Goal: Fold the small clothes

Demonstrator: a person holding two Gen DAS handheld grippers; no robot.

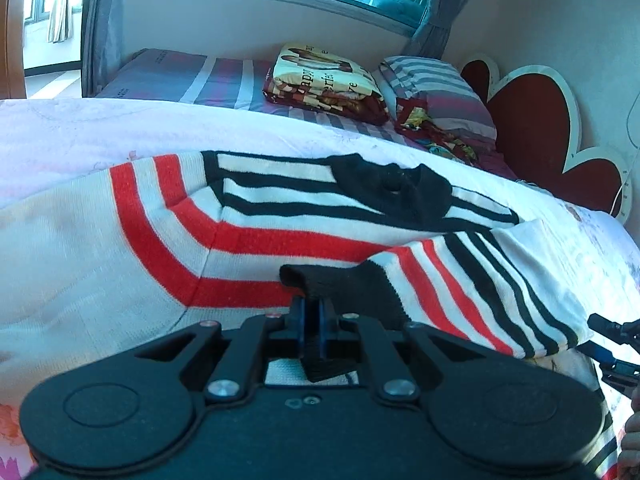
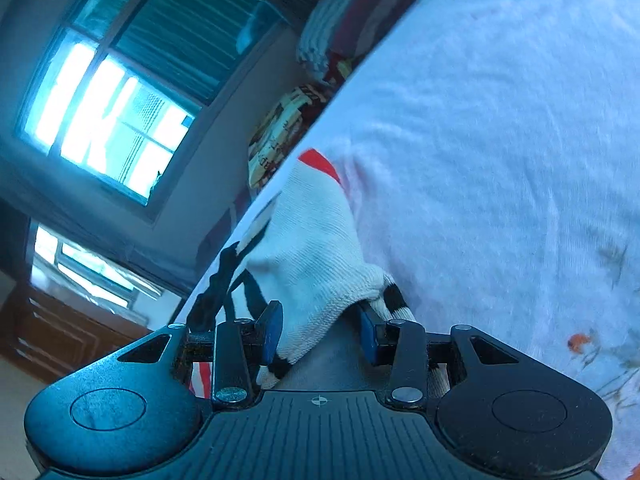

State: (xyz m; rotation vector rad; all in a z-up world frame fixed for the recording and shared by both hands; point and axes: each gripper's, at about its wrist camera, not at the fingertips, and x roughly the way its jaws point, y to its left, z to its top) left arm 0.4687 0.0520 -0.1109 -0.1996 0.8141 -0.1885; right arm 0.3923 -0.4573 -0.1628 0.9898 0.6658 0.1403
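Observation:
A small white sweater [image 1: 248, 216] with red and black stripes and a black collar lies on the pale pink bedcover [image 1: 120, 128]. Its right sleeve [image 1: 472, 280] is folded over the body. My left gripper [image 1: 314, 308] is shut on the sleeve's black cuff [image 1: 344, 288]. In the left wrist view my right gripper [image 1: 612, 344] shows at the far right edge, by the sweater's side. In the right wrist view my right gripper [image 2: 318, 330] is open, with a bunch of the white sweater knit [image 2: 312, 256] lying between its jaws.
Behind the bedcover lie a folded patterned blanket [image 1: 328, 76], a striped pillow [image 1: 436, 88] and a striped sheet [image 1: 192, 76]. A red heart-shaped headboard [image 1: 540, 120] stands at the right. A window [image 2: 108, 112] and a wooden cabinet [image 2: 52, 336] show in the right wrist view.

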